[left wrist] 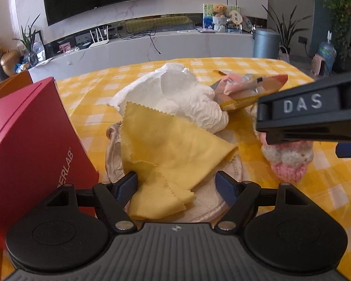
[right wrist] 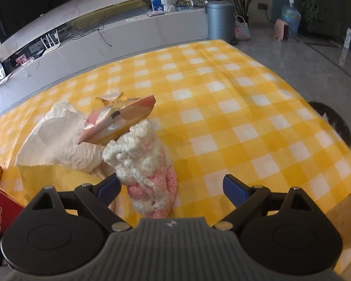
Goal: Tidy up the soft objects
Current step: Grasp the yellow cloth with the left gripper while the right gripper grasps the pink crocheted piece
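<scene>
Left gripper (left wrist: 176,188) hangs low over the pile, jaws spread wide with nothing between them, the yellow cloth (left wrist: 173,149) lying right under its blue fingertips (left wrist: 128,186). Only this view shows that cloth in full, folded with pinked edges over a pale satin piece (left wrist: 113,161), and the red box (left wrist: 32,149) close on the left. The white wad (left wrist: 184,98) sits behind the cloth, a snack packet (left wrist: 248,89) leaning on its right side. From the right wrist, the right gripper (right wrist: 172,188) is open wide too, holding nothing; the knit piece (right wrist: 144,166), white and pink, lies on the checked tablecloth (right wrist: 234,107) just by its left finger. This view alone shows the tablecloth's bare right half. Whether the finger touches the knit, I can't tell.
</scene>
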The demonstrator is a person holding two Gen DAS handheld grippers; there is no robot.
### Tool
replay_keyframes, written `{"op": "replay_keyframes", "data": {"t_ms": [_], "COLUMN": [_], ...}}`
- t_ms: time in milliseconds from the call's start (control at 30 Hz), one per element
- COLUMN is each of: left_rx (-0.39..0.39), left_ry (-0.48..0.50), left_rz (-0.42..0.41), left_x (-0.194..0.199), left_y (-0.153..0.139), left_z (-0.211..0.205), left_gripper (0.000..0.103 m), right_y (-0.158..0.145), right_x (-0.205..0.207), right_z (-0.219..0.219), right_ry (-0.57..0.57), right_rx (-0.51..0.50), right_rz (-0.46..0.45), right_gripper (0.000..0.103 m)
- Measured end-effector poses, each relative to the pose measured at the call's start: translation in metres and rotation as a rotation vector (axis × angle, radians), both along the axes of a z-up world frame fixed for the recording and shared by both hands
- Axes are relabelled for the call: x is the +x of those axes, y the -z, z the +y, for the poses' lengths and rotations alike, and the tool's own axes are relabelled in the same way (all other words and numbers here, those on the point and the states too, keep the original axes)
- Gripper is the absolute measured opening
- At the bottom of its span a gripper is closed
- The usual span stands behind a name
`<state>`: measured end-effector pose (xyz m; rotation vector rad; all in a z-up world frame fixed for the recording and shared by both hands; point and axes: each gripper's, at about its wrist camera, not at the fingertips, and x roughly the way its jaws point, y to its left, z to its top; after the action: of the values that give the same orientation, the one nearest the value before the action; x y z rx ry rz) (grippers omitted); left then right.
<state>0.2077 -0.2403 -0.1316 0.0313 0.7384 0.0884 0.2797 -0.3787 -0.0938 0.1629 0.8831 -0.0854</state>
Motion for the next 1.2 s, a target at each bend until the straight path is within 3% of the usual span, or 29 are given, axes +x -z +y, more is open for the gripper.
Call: {"op": "replay_keyframes", "data": {"t_ms": [67, 133, 200, 333, 367, 633, 767, 933, 1100, 1200], "left_rx": [-0.019, -0.025, -0.01, -0.016, -0.03, 0.019, -0.024, -0.067, -0.071, -0.091], "left_ry": [0.002, -0.006, -0.013, 0.007, 0.022, 0.133, 0.186, 0.243, 0.204, 0.19], "left_rz": [-0.002, -0.011, -0.022, -0.015, -0.012, -0.085, -0.069, -0.02, -0.032, -0.017], "left_x": [-0.001, -0.001, -0.004, -0.004, -0.005, -0.036, -0.055, -0.069, -0.064, -0.058], "left_y": [-0.001, -0.002, -0.004, -0.008, -0.009, -0.038, -0.045, -0.028, -0.019, -0.015], "left_z": [0.003, 0.006, 0.006, 0.009, 0.012, 0.013, 0.015, 0.016, 0.02, 0.028], "left_gripper": [0.085, 0.072, 0.044, 0.02, 0.007, 0.005, 0.005, 0.005, 0.005, 0.005], "right_y": [-0.002, -0.001, -0.002, -0.004, -0.005, -0.015, -0.018, -0.015, 0.003, 0.011], "right_x": [-0.001, 0.0, -0.001, -0.003, -0.004, -0.011, -0.013, -0.012, -0.004, 0.001], "right_z": [0.0, -0.004, -0.005, -0.006, -0.006, -0.005, -0.01, -0.014, -0.011, -0.005], "right_ry": [-0.002, 0.012, 0.018, 0.024, 0.023, 0.02, 0.03, 0.053, 0.043, 0.037], "right_rx": [-0.001, 0.002, -0.017, -0.026, -0.025, -0.023, -0.005, 0.055, 0.137, 0.12], "right_rz": [-0.001, 0.01, 0.01, 0.001, 0.0, -0.032, -0.042, -0.033, 0.006, 0.034], "right_gripper": [0.092, 0.092, 0.092, 0.092, 0.092, 0.092, 0.092, 0.092, 0.092, 0.092]}}
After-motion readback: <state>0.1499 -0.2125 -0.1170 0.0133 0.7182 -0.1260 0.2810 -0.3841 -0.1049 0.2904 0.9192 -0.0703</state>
